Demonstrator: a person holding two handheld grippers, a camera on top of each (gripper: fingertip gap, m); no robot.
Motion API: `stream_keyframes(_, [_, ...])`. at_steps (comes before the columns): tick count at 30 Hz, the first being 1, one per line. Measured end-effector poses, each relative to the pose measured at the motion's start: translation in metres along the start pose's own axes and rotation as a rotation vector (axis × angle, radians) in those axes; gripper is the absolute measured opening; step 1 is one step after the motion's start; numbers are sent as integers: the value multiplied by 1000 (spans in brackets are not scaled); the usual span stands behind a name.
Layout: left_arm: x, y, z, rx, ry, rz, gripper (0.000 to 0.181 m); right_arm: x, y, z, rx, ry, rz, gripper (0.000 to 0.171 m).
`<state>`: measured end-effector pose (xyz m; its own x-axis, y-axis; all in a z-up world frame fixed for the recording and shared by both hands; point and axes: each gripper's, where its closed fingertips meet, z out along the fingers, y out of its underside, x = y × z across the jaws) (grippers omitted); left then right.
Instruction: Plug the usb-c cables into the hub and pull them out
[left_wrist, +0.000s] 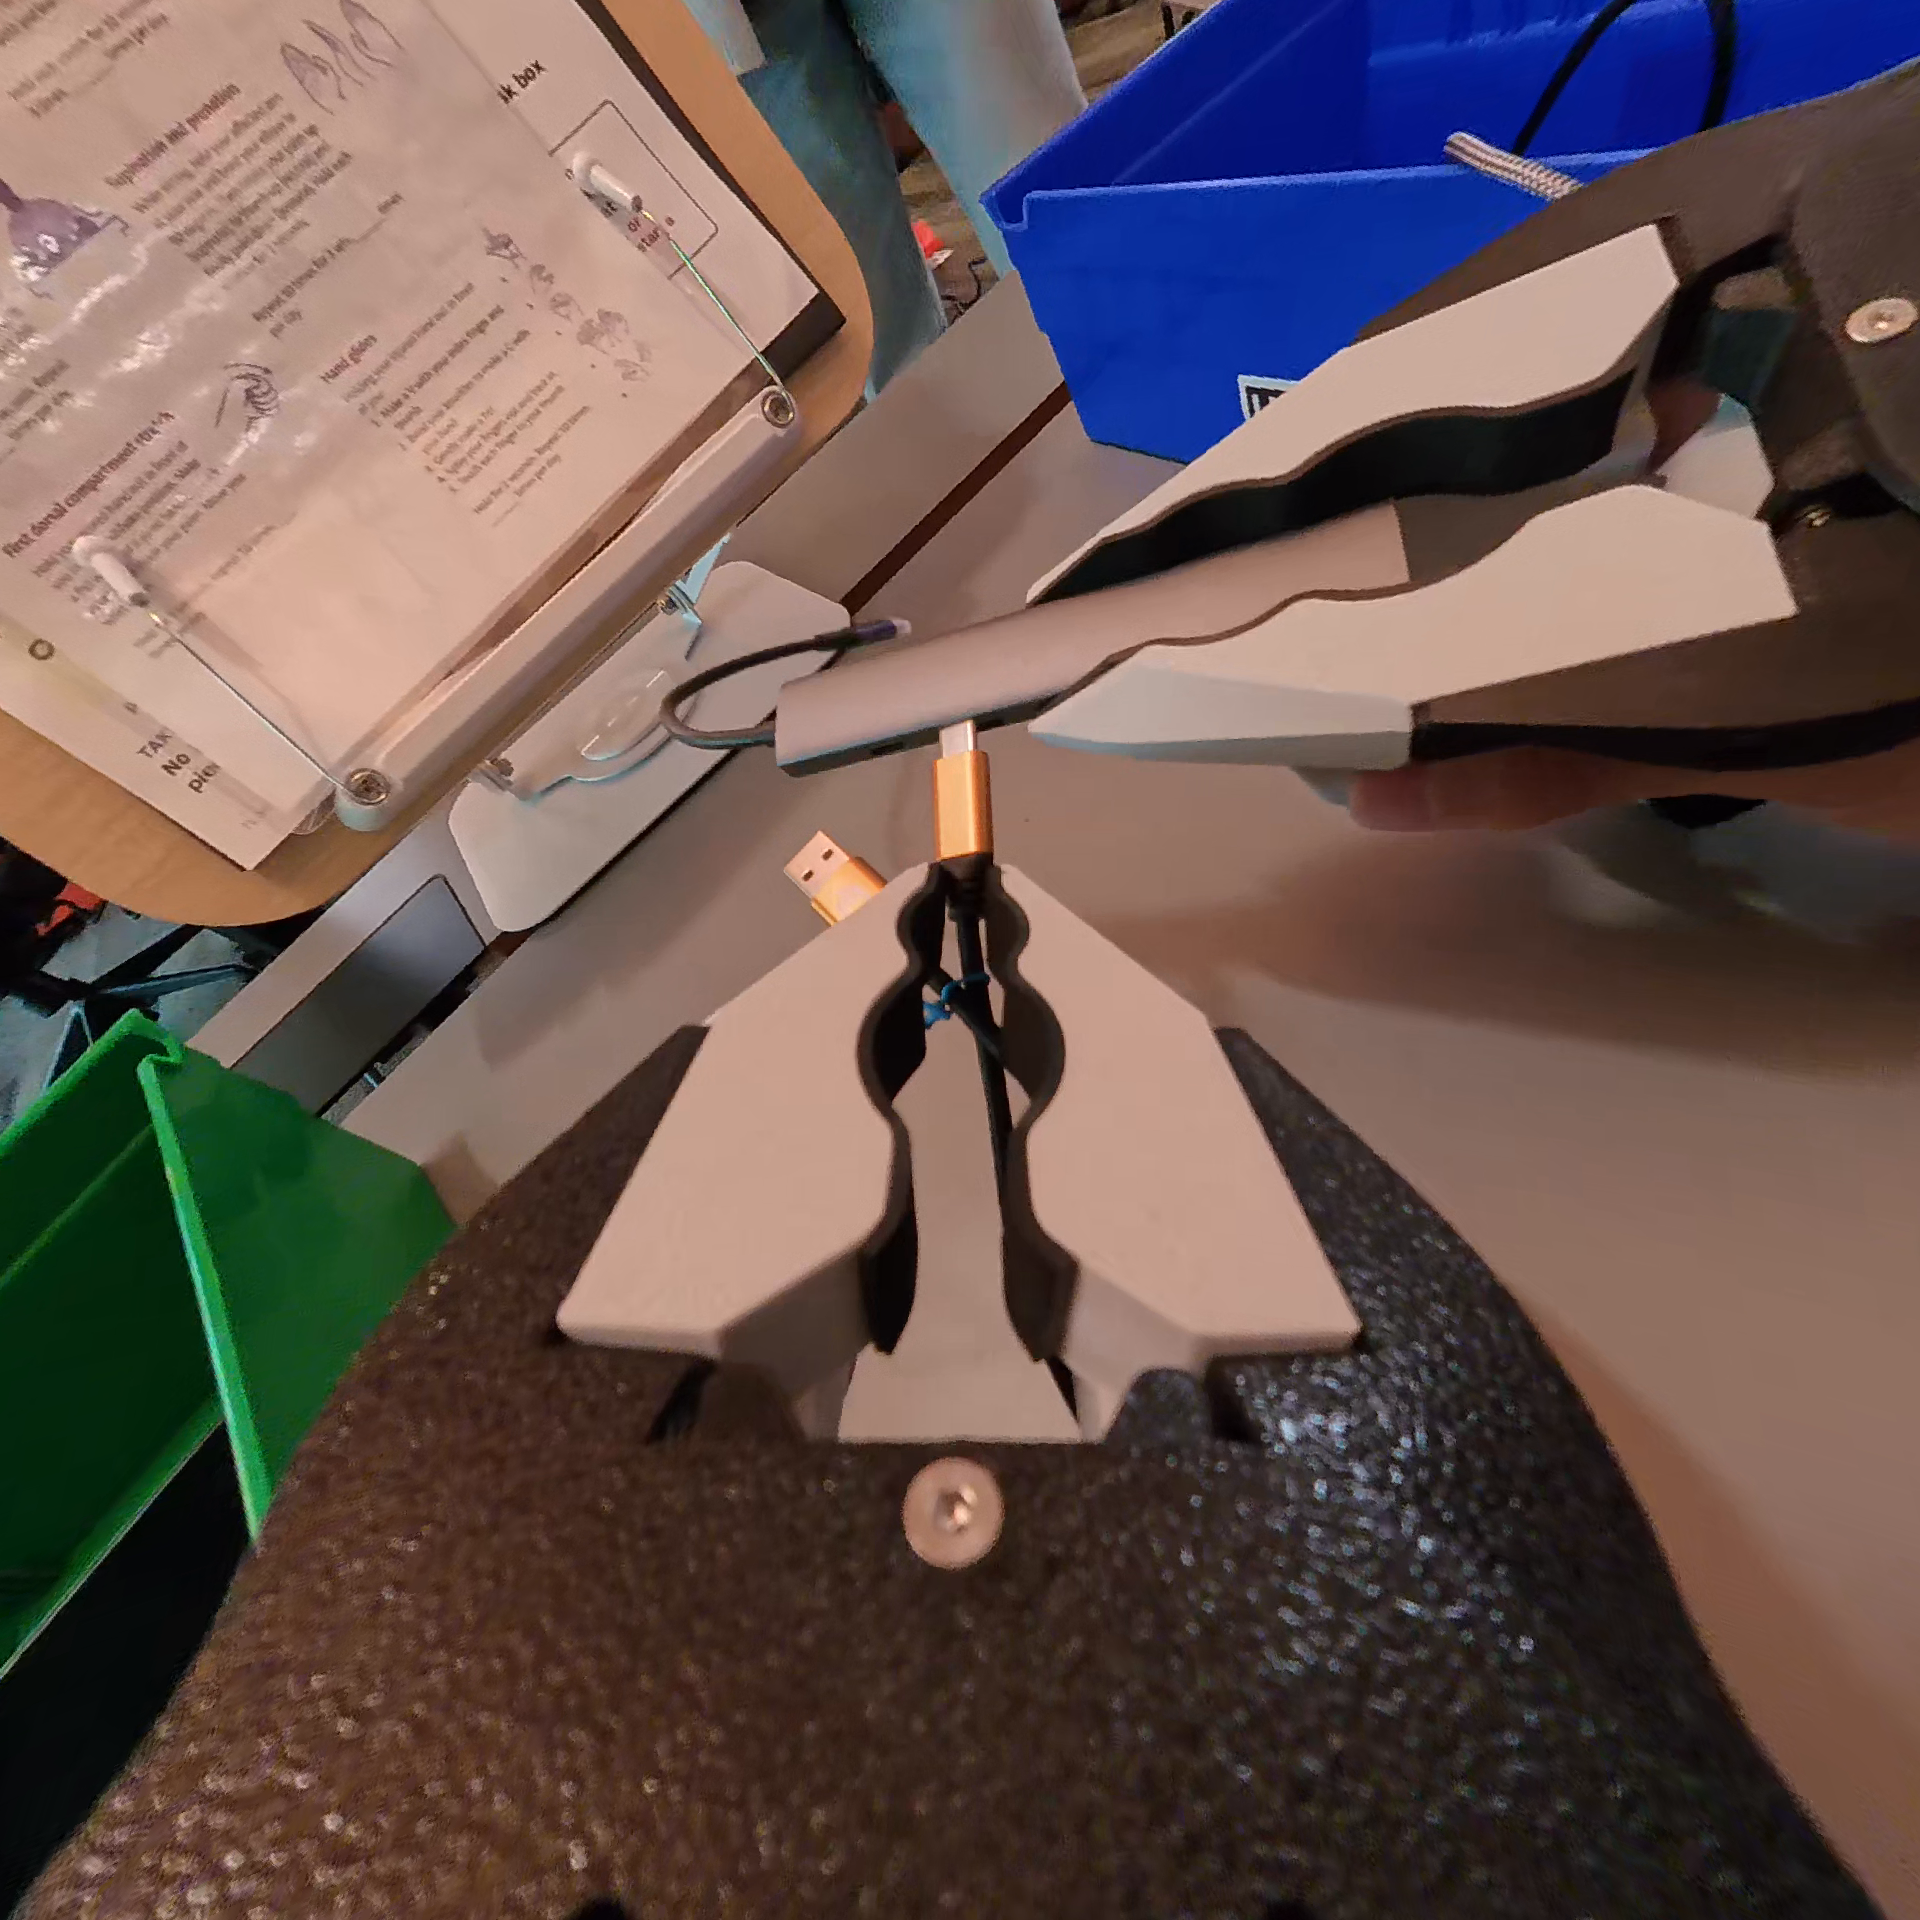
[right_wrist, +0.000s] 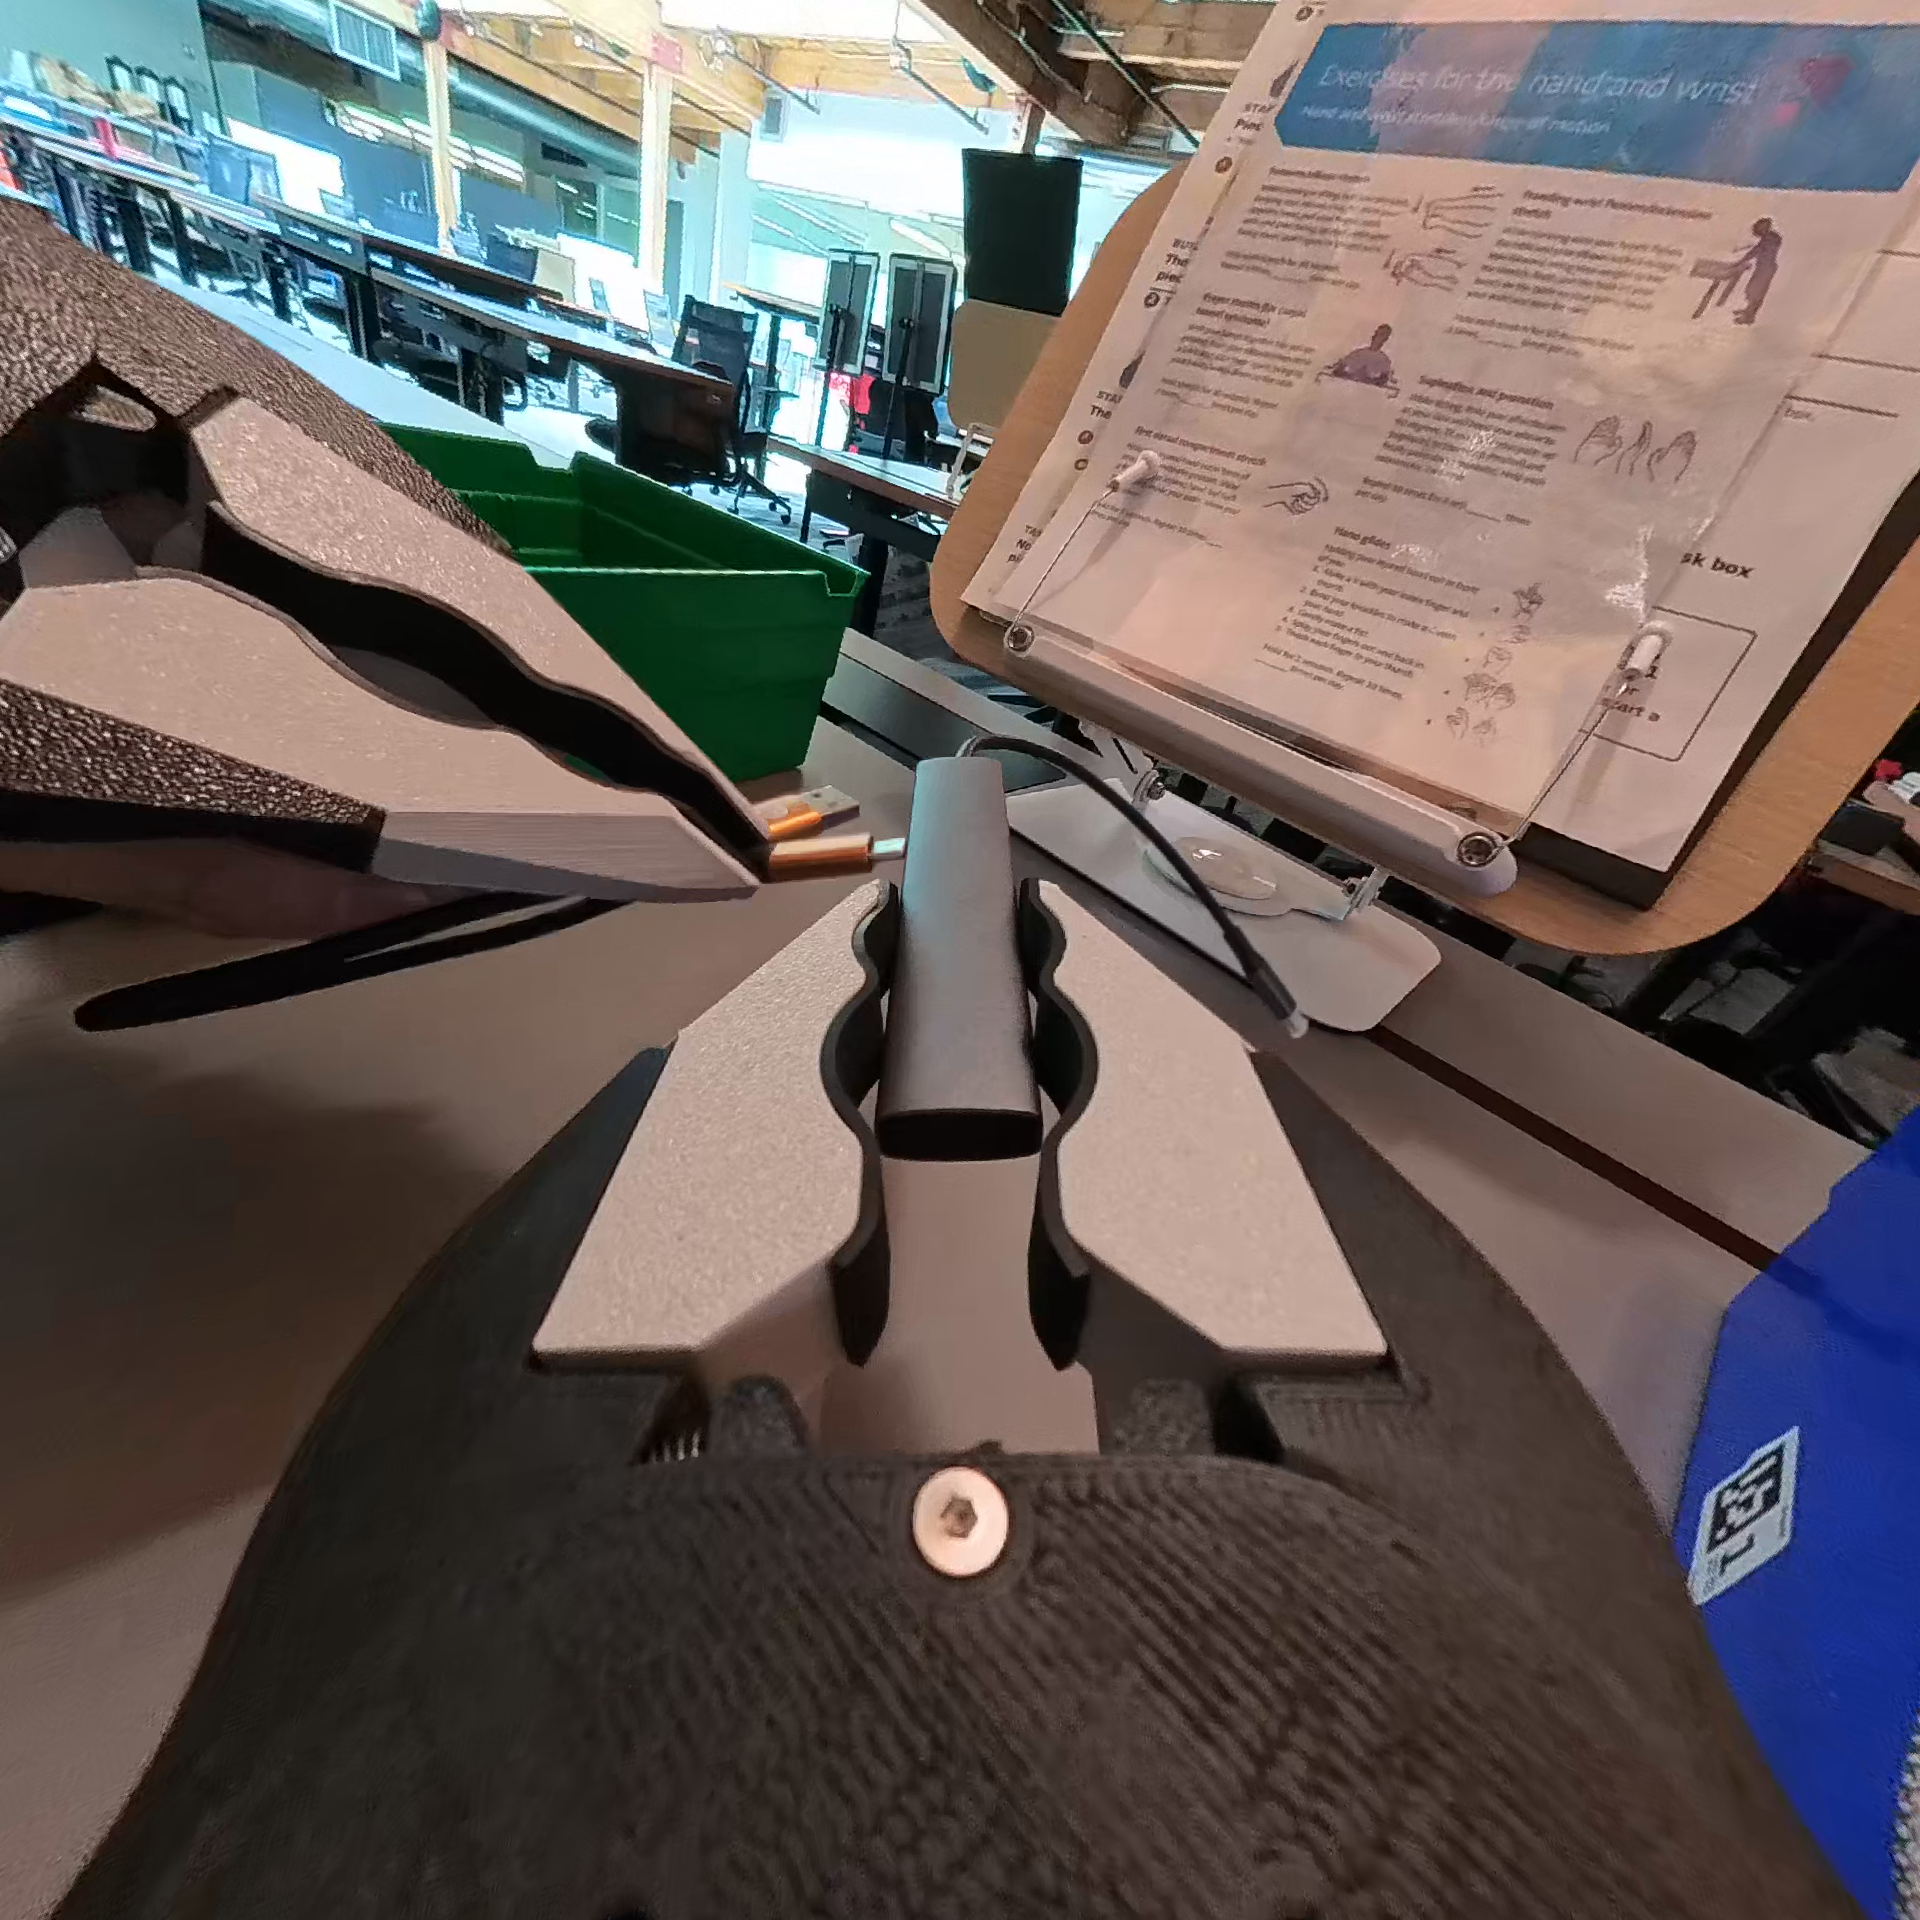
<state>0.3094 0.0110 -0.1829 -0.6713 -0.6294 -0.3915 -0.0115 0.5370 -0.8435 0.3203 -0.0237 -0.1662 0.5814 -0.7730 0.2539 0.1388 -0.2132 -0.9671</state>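
Hub (right_wrist: 958, 966) — one, right tool (right_wrist: 956, 904); two orange plugs (left_wrist: 962, 795), left tool (left_wrist: 961, 883).

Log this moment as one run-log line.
left claw: shut on usb-c plug | right claw: shut on hub | plug tip at hub port

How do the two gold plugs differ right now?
The USB-C plug is clamped in the left gripper, with its tip at the hub port; the USB-A plug hangs free beside that gripper, plugged into nothing. The USB-C plug has a slim rounded tip, while the USB-A plug has a wider, flat rectangular shell. Both have gold sleeves.
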Motion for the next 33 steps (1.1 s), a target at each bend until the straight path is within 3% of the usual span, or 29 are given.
stream_keyframes(19, [5, 5, 4, -17, 7, 46, 5, -5, 7, 1, -45, -44, -10, 22])
stream_keyframes(28, [4, -1, 1, 30, -1, 6, 5, -8, -1, 2, -30, -34, -1, 23])
stream_keyframes(33, [-5, -19, -9, 141, -26, -64, 5, -10, 7, 5, -52, -67, 38, 22])
